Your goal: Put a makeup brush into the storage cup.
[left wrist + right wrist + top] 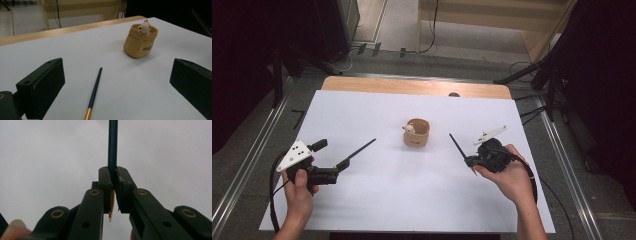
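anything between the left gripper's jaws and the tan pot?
A dark pencil lies on the white sheet between the open jaws of the left gripper, tip toward the tan pot. Beyond the tip, bare sheet, seen in the left gripper view.

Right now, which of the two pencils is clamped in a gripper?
The pencil in the right gripper, jaws shut on it. The other pencil lies loose on the table.

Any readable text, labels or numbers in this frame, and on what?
Dark lettering low on the side of the tan pot: a short word, too blurred to read.
No text on the pencil lying on the table or the pencil in the right gripper.
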A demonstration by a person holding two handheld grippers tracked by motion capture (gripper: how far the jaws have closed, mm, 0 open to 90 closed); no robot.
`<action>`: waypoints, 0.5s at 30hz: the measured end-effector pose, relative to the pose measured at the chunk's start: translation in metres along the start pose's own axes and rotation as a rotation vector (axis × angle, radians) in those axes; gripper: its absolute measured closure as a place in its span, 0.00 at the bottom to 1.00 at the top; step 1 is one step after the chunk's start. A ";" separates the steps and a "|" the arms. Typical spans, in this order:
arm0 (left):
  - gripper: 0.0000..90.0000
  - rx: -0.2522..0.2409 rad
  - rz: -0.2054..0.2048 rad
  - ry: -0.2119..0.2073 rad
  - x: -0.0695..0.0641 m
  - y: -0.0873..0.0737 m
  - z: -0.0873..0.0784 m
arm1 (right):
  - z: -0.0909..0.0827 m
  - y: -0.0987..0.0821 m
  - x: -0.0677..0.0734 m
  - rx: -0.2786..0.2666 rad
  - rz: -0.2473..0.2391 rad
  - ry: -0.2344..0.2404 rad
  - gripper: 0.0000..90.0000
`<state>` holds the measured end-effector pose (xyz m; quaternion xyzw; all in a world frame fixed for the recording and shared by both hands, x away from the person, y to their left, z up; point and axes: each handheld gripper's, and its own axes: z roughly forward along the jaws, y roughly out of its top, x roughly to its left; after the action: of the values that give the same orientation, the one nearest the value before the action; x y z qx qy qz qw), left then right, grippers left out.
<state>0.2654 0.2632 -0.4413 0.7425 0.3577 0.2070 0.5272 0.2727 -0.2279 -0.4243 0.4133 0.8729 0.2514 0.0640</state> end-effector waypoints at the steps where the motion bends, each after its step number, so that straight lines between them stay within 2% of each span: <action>1: 0.00 -0.006 -0.005 -0.014 -0.002 0.004 0.005 | 0.003 0.001 0.002 -0.020 0.000 -0.003 0.94; 2: 0.00 -0.006 -0.005 -0.014 -0.002 0.004 0.005 | 0.003 0.001 0.002 -0.020 0.000 -0.003 0.94; 4: 0.00 -0.021 -0.026 -0.040 -0.006 0.009 0.012 | 0.006 0.002 0.004 -0.031 -0.002 -0.013 0.94; 5: 0.00 -0.029 -0.046 -0.071 -0.006 0.012 0.016 | 0.007 0.003 0.005 -0.035 -0.004 -0.022 0.94; 6: 0.00 -0.031 -0.049 -0.079 -0.007 0.014 0.019 | 0.009 0.003 0.004 -0.046 -0.007 -0.024 0.94; 10: 0.00 -0.028 -0.024 -0.102 -0.015 0.022 0.029 | 0.010 0.002 0.005 -0.092 0.011 -0.019 0.94; 12: 0.00 -0.031 -0.021 -0.126 -0.019 0.026 0.037 | 0.010 0.002 0.005 -0.108 0.025 -0.015 0.94; 15: 0.00 -0.029 -0.016 -0.135 -0.022 0.029 0.043 | 0.012 0.002 0.006 -0.125 0.023 -0.016 0.94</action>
<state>0.2892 0.2138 -0.4280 0.7443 0.3241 0.1573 0.5623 0.2741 -0.2174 -0.4334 0.4204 0.8501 0.3029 0.0940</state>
